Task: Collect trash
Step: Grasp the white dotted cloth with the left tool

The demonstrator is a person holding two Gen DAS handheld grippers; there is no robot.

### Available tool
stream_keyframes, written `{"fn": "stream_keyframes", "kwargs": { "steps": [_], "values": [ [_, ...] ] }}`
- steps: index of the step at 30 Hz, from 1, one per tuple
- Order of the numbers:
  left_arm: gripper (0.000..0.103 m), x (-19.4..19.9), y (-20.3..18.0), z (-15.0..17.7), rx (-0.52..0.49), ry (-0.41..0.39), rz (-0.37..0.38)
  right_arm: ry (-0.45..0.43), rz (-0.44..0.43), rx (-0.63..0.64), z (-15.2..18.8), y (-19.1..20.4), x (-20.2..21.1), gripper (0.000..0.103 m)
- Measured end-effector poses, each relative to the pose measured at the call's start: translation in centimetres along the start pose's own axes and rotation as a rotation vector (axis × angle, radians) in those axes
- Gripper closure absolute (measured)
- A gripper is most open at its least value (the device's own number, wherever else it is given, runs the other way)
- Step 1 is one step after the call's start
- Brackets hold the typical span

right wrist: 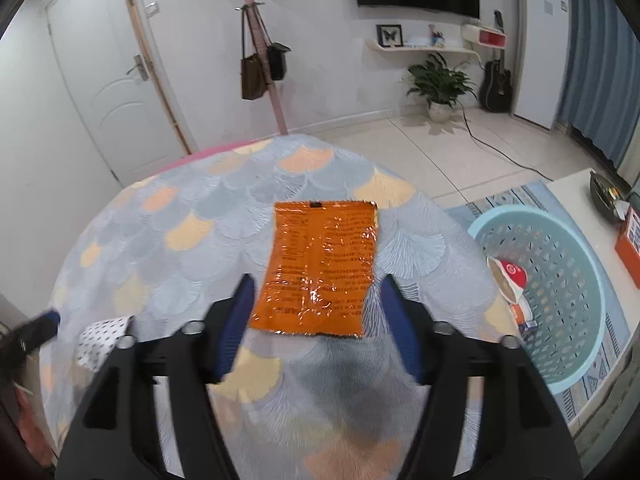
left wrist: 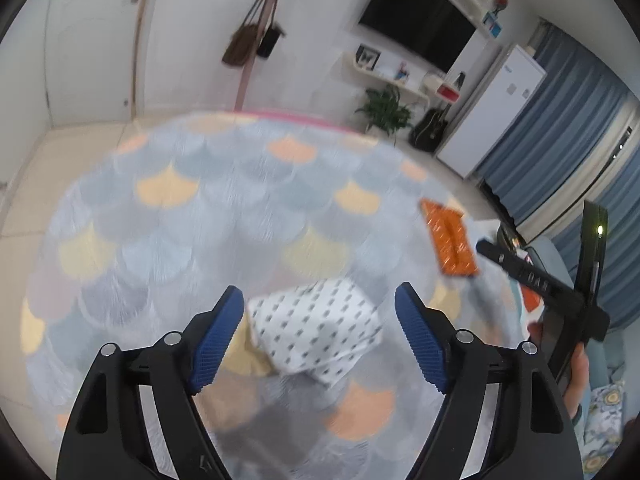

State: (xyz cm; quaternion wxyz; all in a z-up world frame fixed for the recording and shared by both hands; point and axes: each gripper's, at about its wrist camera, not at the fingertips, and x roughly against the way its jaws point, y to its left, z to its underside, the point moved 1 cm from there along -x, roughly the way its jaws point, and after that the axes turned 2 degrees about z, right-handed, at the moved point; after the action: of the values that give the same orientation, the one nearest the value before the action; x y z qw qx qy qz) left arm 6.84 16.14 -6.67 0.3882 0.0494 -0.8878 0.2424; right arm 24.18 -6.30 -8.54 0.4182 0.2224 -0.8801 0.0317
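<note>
You are on the approach step. Your right tongs (right wrist: 316, 320) hang released over the tabletop (right wrist: 192, 240), the orange foil wrapper (right wrist: 320, 264) lying flat just ahead between the tips. Your left tongs (left wrist: 320, 336) gape over a dotted white wrapper (left wrist: 316, 332). Next, lower and clench; the blue laundry basket (right wrist: 560, 280) waits right.

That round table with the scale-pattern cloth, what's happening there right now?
A person holds a two-finger tool in each hand over the table. The right tool is open, aimed at a flat crinkly orange foil packet. The left tool is open above a white packet with dark dots. Neither is gripped yet. A light blue perforated plastic basket beside the table already holds some wrappers.
</note>
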Motion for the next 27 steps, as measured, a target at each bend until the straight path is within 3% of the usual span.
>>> {"fn": "stream_keyframes", "kwargs": {
  "steps": [8, 16, 20, 27],
  "values": [
    [0.026, -3.1, -0.7, 2.3, -0.134, 0.066, -0.076, 0.037, 0.008, 0.008, 0.4, 0.5, -2.3, 0.029],
    [0.027, -3.6, -2.5, 3.5, -0.251, 0.032, -0.165, 0.071, 0.058, 0.051, 0.6, 1.3, -3.6, 0.027],
    [0.037, -3.5, -3.4, 4.1, -0.293, 0.011, -0.202, 0.079, 0.099, 0.098, 0.7, 2.1, -3.9, 0.029],
    [0.054, -3.0, -4.2, 4.5, -0.326, -0.013, -0.199, 0.065, 0.107, 0.115, 0.8, 2.4, -3.9, 0.043]
  ]
}}
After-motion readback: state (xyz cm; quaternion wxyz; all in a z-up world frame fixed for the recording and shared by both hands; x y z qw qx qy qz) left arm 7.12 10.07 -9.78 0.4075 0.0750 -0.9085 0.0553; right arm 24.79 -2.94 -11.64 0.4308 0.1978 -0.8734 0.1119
